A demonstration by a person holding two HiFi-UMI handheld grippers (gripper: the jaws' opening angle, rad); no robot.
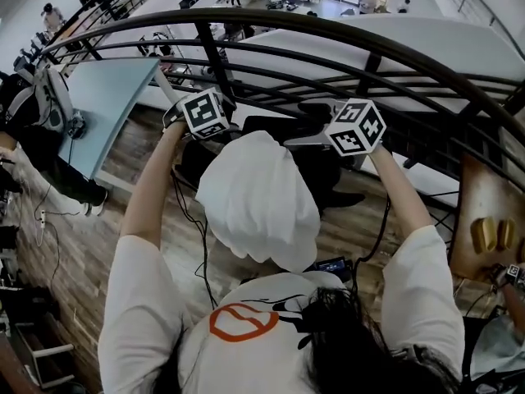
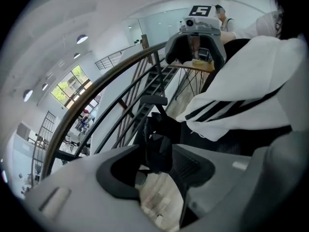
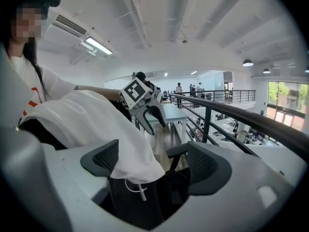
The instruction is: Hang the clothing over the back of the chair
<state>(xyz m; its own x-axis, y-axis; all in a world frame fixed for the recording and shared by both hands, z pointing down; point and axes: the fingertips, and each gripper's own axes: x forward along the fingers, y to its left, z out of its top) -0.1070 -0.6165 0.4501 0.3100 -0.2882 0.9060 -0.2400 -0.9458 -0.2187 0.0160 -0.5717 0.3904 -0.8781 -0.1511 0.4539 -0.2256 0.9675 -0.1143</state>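
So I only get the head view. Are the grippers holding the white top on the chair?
Observer: No. The right gripper view shows the right gripper open; the white top hangs loose by one jaw, unpinched.
Operator: And the left one?
Observer: The left gripper is open too, with no cloth between its jaws.
Operator: Is the top all white?
Observer: No, it has black stripes, which show in the left gripper view.
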